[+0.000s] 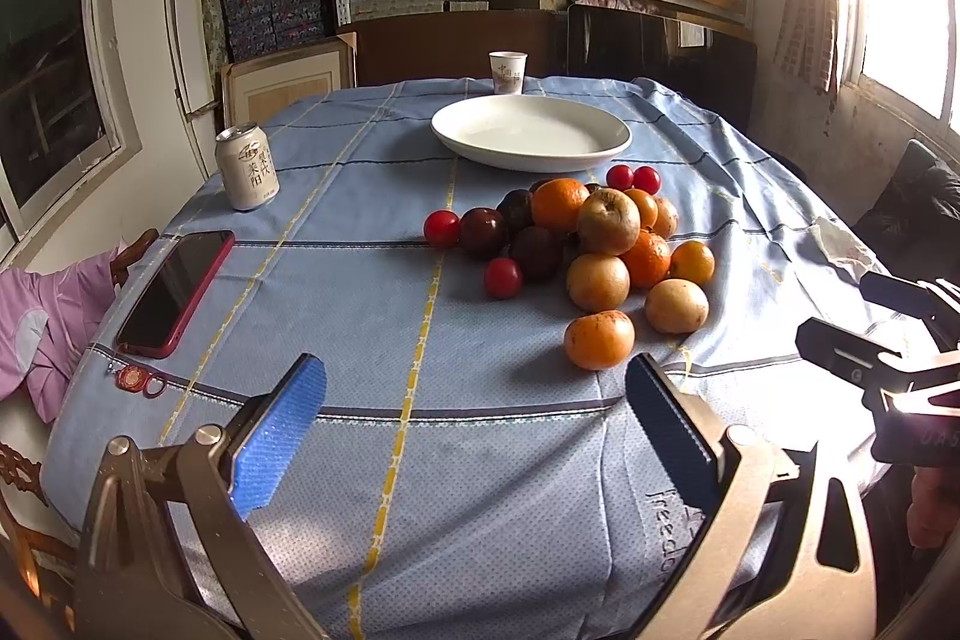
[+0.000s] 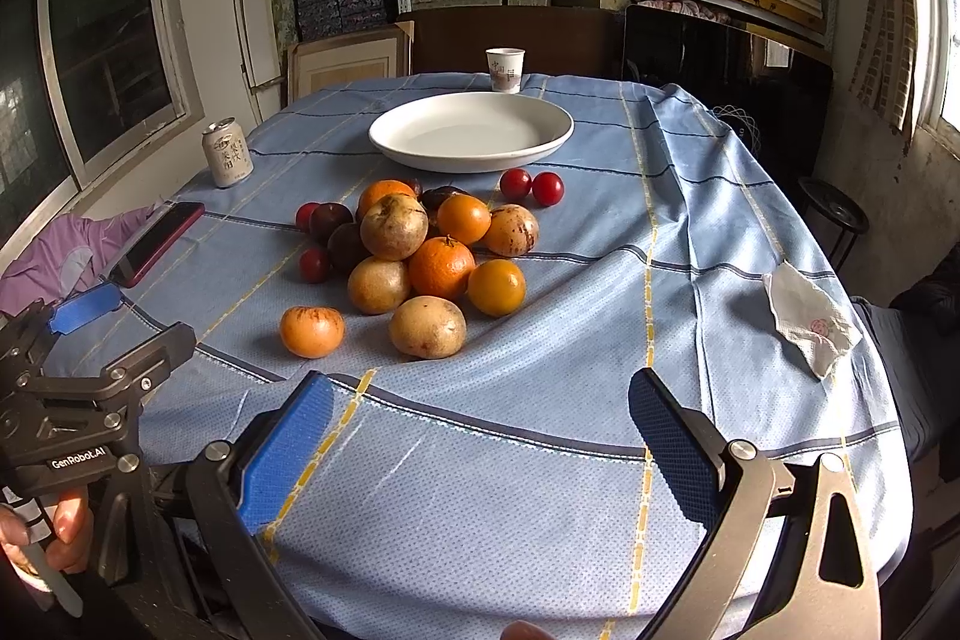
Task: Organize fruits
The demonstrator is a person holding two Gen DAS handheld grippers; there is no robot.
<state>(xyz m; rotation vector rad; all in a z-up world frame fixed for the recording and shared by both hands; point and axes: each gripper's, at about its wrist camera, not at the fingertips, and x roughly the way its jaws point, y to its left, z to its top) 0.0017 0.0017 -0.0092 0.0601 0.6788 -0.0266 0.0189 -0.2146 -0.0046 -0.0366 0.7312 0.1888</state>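
A pile of fruit [image 1: 600, 238] [image 2: 420, 244] lies mid-table: oranges, brown pears, dark plums and small red cherry tomatoes. One orange [image 1: 599, 339] [image 2: 312, 331] sits alone nearest the front edge. Behind the pile stands an empty white plate [image 1: 531, 131] [image 2: 471, 130]. My left gripper [image 1: 477, 403] is open over the near table edge, well short of the fruit, nothing between its blue pads. My right gripper [image 2: 483, 415] is open too, over the front edge, right of the pile. Each gripper shows at the side of the other's view.
A drink can [image 1: 247, 166] [image 2: 227, 153] and a red-cased phone [image 1: 177, 292] [image 2: 159, 243] lie at the left. A paper cup [image 1: 507, 71] [image 2: 505, 69] stands behind the plate. A crumpled tissue [image 2: 810, 319] lies at the right. The blue tablecloth [image 1: 360, 316] is wrinkled. Shelves fill the back wall.
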